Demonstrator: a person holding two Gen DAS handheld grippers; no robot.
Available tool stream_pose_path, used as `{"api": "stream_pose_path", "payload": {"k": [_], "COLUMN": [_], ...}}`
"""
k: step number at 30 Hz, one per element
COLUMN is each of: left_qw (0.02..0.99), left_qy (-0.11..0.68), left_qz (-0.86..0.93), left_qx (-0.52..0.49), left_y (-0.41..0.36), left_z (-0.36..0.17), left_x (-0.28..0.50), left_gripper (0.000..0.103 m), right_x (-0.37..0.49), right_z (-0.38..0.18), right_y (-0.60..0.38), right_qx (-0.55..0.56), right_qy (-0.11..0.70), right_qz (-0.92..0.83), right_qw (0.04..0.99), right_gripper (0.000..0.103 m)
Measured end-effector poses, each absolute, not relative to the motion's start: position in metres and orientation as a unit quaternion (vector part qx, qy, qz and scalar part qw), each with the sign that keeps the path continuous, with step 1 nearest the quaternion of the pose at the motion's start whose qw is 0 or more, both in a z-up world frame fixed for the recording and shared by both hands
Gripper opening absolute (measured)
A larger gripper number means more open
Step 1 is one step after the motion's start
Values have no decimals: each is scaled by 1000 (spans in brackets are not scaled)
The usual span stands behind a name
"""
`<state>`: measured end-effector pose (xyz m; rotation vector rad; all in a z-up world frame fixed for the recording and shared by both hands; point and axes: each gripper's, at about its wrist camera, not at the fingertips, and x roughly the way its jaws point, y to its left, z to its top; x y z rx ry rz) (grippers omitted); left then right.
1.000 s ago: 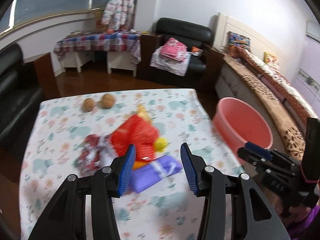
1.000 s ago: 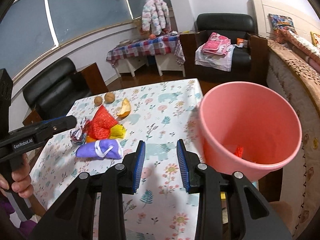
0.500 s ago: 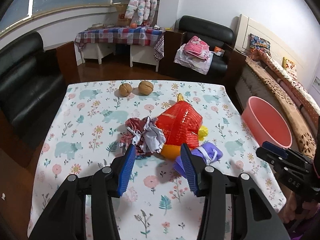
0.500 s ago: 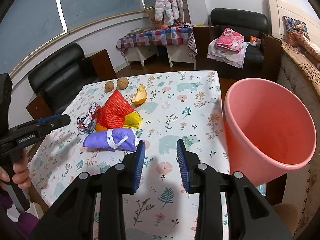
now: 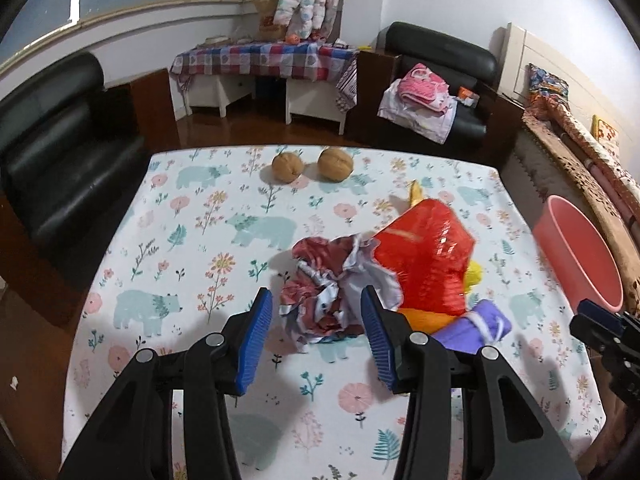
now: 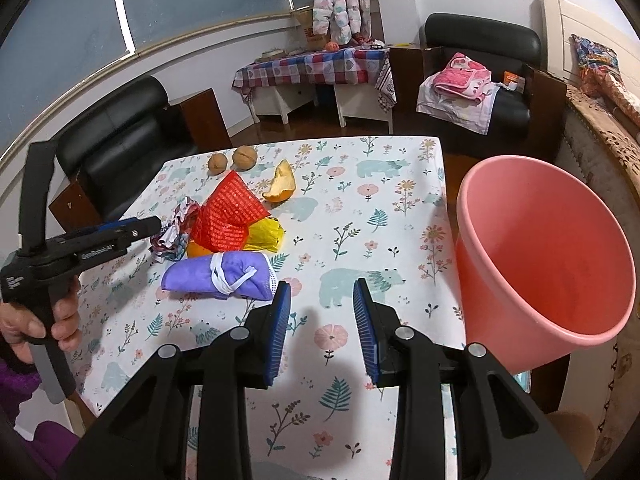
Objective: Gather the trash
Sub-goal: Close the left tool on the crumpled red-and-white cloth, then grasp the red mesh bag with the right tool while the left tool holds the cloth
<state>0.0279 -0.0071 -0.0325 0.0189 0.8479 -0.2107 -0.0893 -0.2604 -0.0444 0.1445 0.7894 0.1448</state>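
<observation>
Crumpled wrapper point(image 5: 328, 292) lies mid-frame on table point(image 5: 192, 240), between our left gripper point(image 5: 316, 332) pads; jaws just narrowed slightly, not pressing, open. Red net bag point(image 5: 428, 256) touching its right side. Our right gripper point(image 6: 320, 320) open, empty, bucket point(image 6: 560, 264) at right edge.

A crumpled red-and-white wrapper point(image 5: 332, 292) lies on the floral tablecloth, touching a red mesh bag point(image 5: 428, 256) that stands peaked like a tent. A yellow plastic bag point(image 6: 266, 234) and something orange are tucked under the mesh. A folded purple cloth point(image 6: 220, 276) tied with a white band lies just beside them. A curled orange peel point(image 6: 282, 184) sits apart, near two walnuts point(image 5: 310, 165). The pink bucket point(image 6: 540, 256) stands tilted at the table's edge.
</observation>
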Motion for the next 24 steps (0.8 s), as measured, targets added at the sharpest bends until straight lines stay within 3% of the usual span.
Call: {"api": "stream_pose_path", "payload": {"k": [3,7,12,15,24], "left_qw": [901,898,901,900,896], "left_qy": [422,428,420,421,428], "left_qz": [-101,-105,-107,-104,-111], "left_qx": [2,-1,-13,-27,-47], "left_y": [-4,-1,8,16,25], "left_z": [-42,-50,-48,-46,-48], "left_x": [32,35,31,30,31], "left_gripper": [36,14,10,10,10], "right_x": [-85,-73,-48,-29,37], "right_z": [-44,-39,-33,-30,-30], "right_y": [-259,-256,-242,-231,-204], "right_qx": [79,103,118,127,106], "right_qy": [381,379,379,381,408], "right_qz": [81,108,142,164,214], "right_qw": [918,913,907,901,881], "right_gripper": [33,33,33,47,54]}}
